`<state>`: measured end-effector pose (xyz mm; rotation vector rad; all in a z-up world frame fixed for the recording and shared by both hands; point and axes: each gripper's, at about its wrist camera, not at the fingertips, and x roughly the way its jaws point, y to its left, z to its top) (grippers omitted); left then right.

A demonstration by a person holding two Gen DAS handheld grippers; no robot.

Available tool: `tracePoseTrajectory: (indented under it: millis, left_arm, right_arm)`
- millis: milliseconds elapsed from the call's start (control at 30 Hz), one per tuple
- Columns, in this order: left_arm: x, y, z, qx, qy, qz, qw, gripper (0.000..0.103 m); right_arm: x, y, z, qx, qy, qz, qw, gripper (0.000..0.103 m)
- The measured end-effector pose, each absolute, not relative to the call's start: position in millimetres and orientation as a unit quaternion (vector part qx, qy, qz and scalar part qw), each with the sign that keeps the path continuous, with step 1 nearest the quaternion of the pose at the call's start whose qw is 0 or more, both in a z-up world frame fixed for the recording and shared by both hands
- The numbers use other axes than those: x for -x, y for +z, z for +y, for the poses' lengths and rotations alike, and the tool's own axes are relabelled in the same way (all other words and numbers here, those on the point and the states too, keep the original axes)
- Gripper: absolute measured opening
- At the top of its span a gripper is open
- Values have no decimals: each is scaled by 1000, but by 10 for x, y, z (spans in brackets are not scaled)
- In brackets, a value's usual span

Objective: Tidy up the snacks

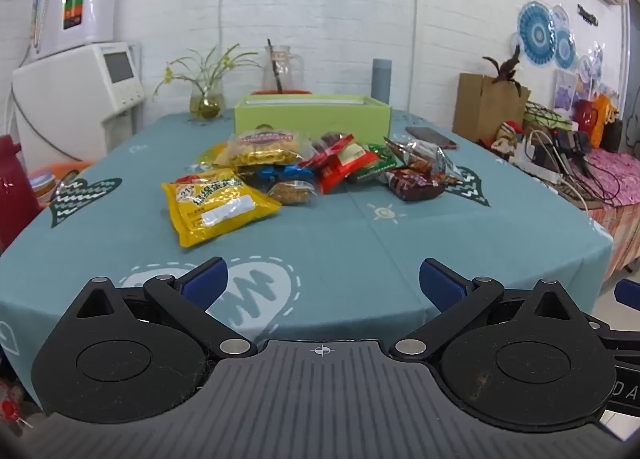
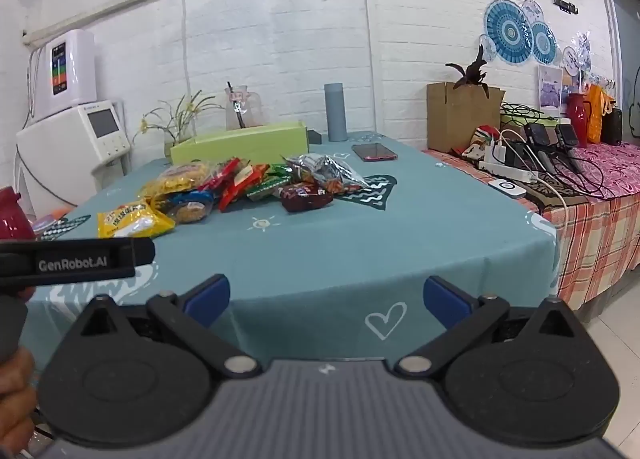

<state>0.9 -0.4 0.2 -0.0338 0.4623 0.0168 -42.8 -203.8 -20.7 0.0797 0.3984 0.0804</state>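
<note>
Both grippers, left gripper (image 1: 323, 279) and right gripper (image 2: 326, 297), gape empty; we haven't started, so next we reach for the yellow packet (image 1: 218, 203).

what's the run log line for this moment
stage: start | left hand-held gripper: open, empty | right hand-held gripper: open, empty | snack pile: untouched | green box: behind pile

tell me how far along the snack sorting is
Nothing looks done yet: the snacks lie in a loose pile on the teal tablecloth, in front of the green box, and none can be seen in it. Nothing is in hand either: the left gripper and right gripper are both open and empty, short of the pile. All the sorting is left.
</note>
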Motion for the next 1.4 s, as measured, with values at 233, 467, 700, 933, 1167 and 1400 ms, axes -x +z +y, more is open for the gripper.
tracePoseTrajectory:
  millis: [233, 467, 700, 933, 1167, 1400]
  left_arm:
    - [-15, -82, -46, 21, 4, 229, 973, 92]
    - [-34, -90, -1, 24, -1, 237, 971, 92]
    - [-37, -100, -5, 23, -4, 241, 970, 92]
    - [-47, -118, -20, 22, -7, 245, 969, 92]
    - [-45, -130, -18, 23, -8, 246, 969, 92]
    - [-60, -142, -15, 22, -8, 250, 968, 92]
  right_arm:
    - [384, -207, -1968, -24, 41, 215, 975, 103]
    - [360, -318, -1938, -27, 43, 211, 976, 103]
    - [359, -299, -1966, -28, 45, 217, 975, 103]
    - [324, -332, -1968, -28, 44, 226, 973, 103]
    - [339, -330, -1952, -25, 45, 224, 973, 103]
    - [339, -324, -1953, -25, 45, 225, 973, 103]
